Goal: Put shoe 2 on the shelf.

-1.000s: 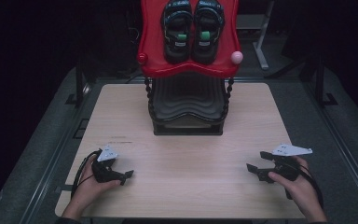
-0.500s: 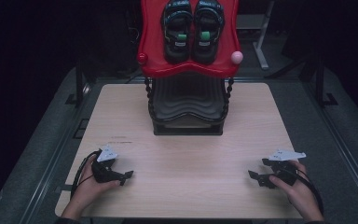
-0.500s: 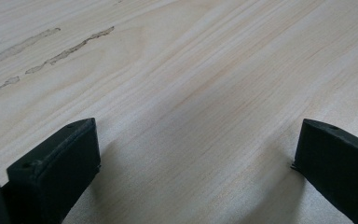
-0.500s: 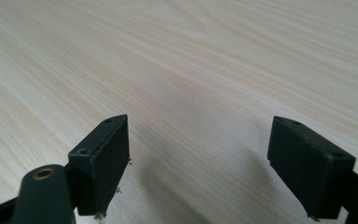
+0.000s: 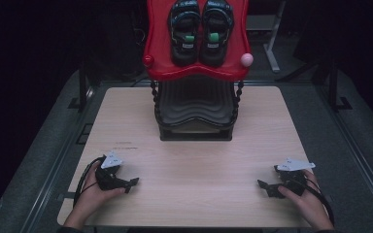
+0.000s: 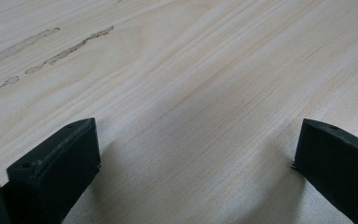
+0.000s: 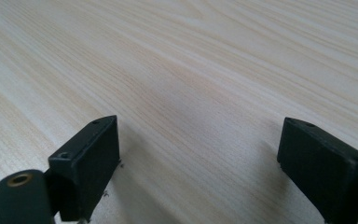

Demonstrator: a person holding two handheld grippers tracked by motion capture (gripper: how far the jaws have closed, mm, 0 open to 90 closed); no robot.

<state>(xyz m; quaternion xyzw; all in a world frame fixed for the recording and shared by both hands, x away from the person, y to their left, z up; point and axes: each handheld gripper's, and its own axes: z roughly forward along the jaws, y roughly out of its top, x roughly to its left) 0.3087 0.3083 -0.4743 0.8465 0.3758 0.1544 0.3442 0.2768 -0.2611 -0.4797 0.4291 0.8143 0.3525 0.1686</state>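
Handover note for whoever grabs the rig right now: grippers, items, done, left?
Left hand-held gripper: open, empty, low at the near left of the table.
Right hand-held gripper: jaws just opened wider, nothing between them, near right.
Pair of black sandals: side by side on the red tray atop the black stand at the far edge.
Done: nothing visible. Left: everything; sandals untouched.

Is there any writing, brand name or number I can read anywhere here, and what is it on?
No text can be read.
Sandals: small pale patches on the straps, too small and blurred to read.
Table: a faint dark mark near the left side, not legible.
Red shelf: no lettering visible.
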